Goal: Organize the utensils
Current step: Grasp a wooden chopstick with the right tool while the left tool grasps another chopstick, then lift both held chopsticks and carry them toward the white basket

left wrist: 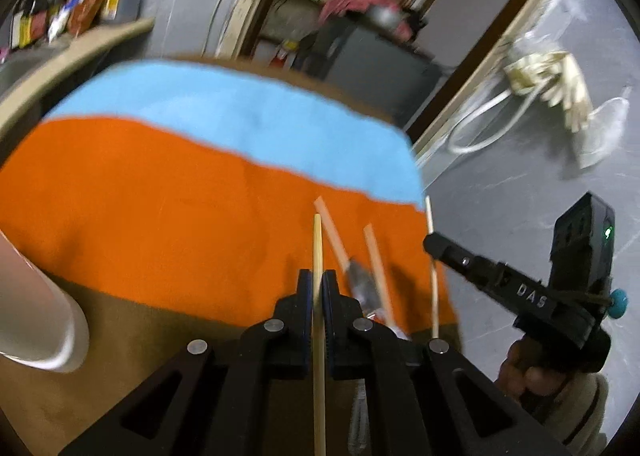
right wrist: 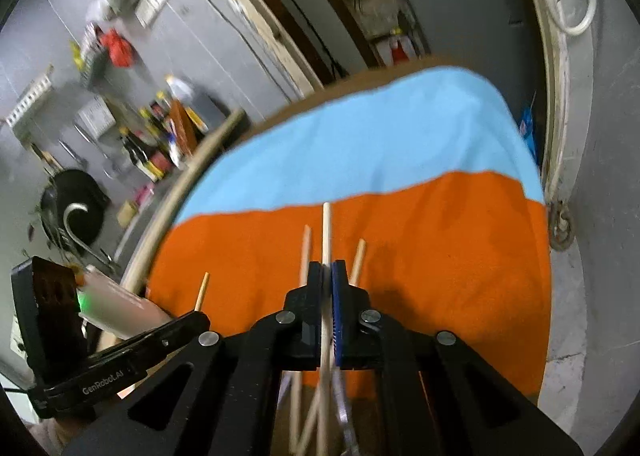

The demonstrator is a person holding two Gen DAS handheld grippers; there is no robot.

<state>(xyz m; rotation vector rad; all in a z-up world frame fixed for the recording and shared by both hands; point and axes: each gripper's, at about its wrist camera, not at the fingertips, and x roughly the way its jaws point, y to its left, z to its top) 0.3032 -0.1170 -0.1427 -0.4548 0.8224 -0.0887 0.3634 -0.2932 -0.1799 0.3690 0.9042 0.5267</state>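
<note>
Near the orange cloth's [left wrist: 160,196] right edge, I am clenching my left gripper [left wrist: 318,284] on one chopstick [left wrist: 317,240], my right gripper [right wrist: 329,276] gripping another chopstick [right wrist: 326,228], white cup [left wrist: 36,320] standing at left.

4 chopsticks [right wrist: 326,232], 2 cloths [right wrist: 360,144], 1 cup [left wrist: 36,320], 2 tongs [left wrist: 318,288].

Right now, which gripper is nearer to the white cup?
The left. The white cup stands just left of the left gripper, which grips a chopstick. The right gripper, holding another chopstick, is farther right, over the orange cloth.
</note>
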